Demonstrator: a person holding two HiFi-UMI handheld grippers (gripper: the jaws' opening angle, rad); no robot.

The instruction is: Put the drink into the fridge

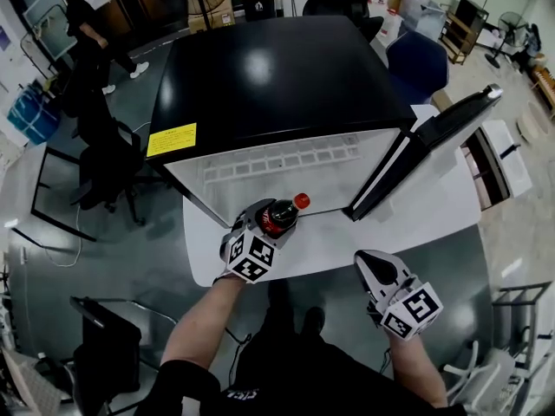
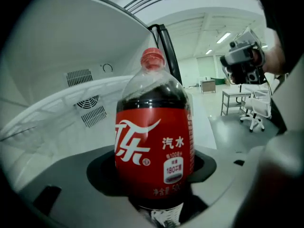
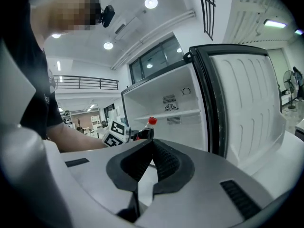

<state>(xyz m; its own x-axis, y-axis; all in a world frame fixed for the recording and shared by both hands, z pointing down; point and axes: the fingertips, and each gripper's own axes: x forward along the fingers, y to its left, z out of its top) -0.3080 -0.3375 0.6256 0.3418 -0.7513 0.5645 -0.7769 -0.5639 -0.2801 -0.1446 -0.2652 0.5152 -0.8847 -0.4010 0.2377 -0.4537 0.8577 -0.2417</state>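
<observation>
The left hand-held gripper (image 1: 270, 224) squeezes the bottle (image 2: 154, 137), which stands upright just in front of the open fridge (image 1: 277, 85). The right hand-held gripper (image 1: 368, 263), closed on nothing, is farther from the fridge.

floor (image 1: 121, 263): grey, glossy; table (image 1: 434, 219): white; blue chair (image 1: 418, 66) beyond; black chair (image 1: 104, 159) left; ceiling lights (image 3: 151, 3): round, lit

The bottle (image 1: 279, 216), dark cola with red cap and label, sits just before the black fridge (image 1: 269, 85), whose door (image 1: 434, 141) stands open.
</observation>
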